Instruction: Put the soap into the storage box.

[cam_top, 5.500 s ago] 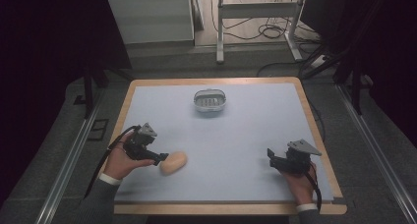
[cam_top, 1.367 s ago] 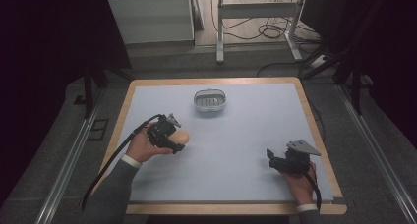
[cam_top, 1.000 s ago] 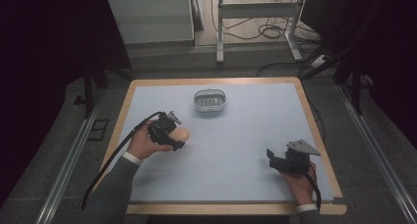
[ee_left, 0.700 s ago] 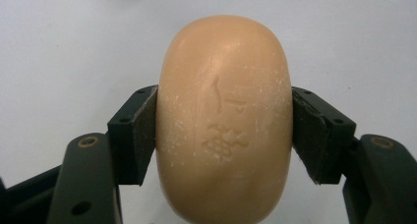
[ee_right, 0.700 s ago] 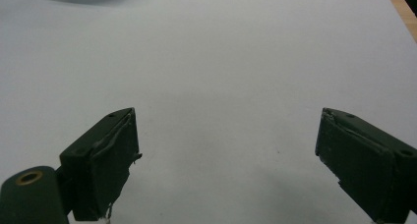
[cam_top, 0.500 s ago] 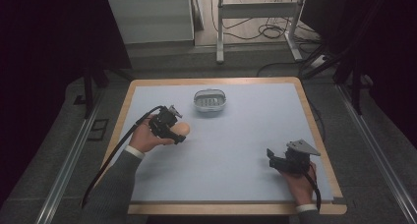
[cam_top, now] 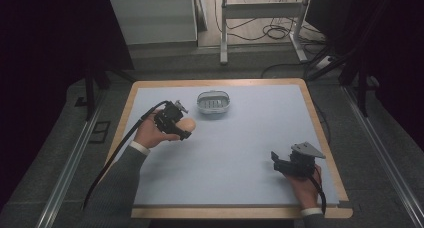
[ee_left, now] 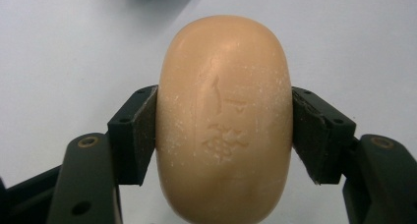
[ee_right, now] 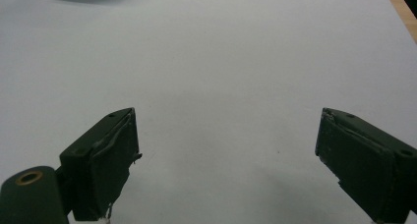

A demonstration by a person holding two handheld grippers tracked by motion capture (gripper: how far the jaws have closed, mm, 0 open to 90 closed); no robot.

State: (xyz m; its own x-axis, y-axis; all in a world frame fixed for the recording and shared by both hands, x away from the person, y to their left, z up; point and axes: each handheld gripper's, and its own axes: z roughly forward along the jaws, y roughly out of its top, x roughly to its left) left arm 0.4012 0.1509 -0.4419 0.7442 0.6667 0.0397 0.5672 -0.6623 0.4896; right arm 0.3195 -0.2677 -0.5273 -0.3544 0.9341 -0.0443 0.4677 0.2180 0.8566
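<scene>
On the person's side of the room stands a wooden-edged table (cam_top: 320, 119) covered by a pale blue-grey mat (cam_top: 240, 153), the biggest thing in the high view. On the mat's far half, near the middle, sits a small oval soap dish (cam_top: 213, 102) with a slotted floor, resting flat and apart from everything else.

The left gripper (cam_top: 181, 129) is held up over the mat's left part, just short of the dish on the person's side and a little left of it, with its cable trailing back along the sleeve. Its jaws are clamped on a tan bar of soap (ee_left: 223, 121); in the left gripper view the two black pads press the bar's long sides, and the bar stands on end between them, its stamped face towards the camera. In the high view the soap (cam_top: 187, 124) pokes out from the jaws towards the dish without touching it.

The right gripper (cam_top: 275, 160) rests low at the mat's near right, well apart from the soap and dish. In the right gripper view its jaws stand wide apart with only bare mat between them.
</scene>
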